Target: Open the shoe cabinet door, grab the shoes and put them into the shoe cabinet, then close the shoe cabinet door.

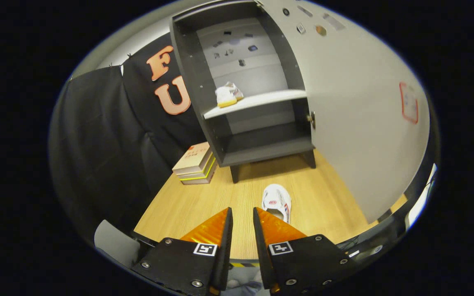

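Note:
The grey shoe cabinet (257, 152) stands on the wooden table with its door (356, 107) swung wide open to the right. One white shoe with a yellow sole (227, 95) rests on the cabinet's light middle shelf (270, 100). A second white shoe (277, 200) lies on the table in front of the cabinet, just ahead of the right fingertip and slightly to its right. My gripper (242, 210) hovers low over the table's near part, its fingers drawn almost together with only a narrow slit between them and nothing held.
A stack of books (195, 164) lies on the table (204, 201) left of the cabinet, against the black cloth wall. The open door takes up the right side. The cabinet's bottom compartment (261, 144) holds nothing.

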`<state>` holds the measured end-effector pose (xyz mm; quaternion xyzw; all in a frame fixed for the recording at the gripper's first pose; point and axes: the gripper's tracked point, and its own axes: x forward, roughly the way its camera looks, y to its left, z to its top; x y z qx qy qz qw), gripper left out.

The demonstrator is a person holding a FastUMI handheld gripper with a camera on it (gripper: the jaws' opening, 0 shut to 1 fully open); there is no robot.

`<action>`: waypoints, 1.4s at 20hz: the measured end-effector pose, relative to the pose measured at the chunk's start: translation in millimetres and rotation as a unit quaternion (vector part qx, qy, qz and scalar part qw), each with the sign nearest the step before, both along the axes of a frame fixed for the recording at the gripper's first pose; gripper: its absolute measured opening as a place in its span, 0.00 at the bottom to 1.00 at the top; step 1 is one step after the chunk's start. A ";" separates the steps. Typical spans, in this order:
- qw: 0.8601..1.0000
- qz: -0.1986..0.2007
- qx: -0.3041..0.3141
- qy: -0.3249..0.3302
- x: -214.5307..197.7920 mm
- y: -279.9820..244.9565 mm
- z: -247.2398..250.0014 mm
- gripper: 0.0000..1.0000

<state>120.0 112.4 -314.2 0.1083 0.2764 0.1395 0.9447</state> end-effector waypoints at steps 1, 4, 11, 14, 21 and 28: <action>1.000 -0.001 -0.002 0.015 8.8 1.1 -20.6 0.34; 0.998 0.001 0.000 0.055 33.9 5.6 -72.5 0.35; 0.995 -0.001 0.007 0.097 84.9 15.2 -134.7 0.35; 0.995 -0.008 0.005 0.099 106.0 18.5 -151.6 0.31; 0.996 -0.033 0.013 0.084 130.3 18.4 -161.4 0.05; 0.997 -0.037 -0.034 0.064 125.0 0.8 -133.8 0.01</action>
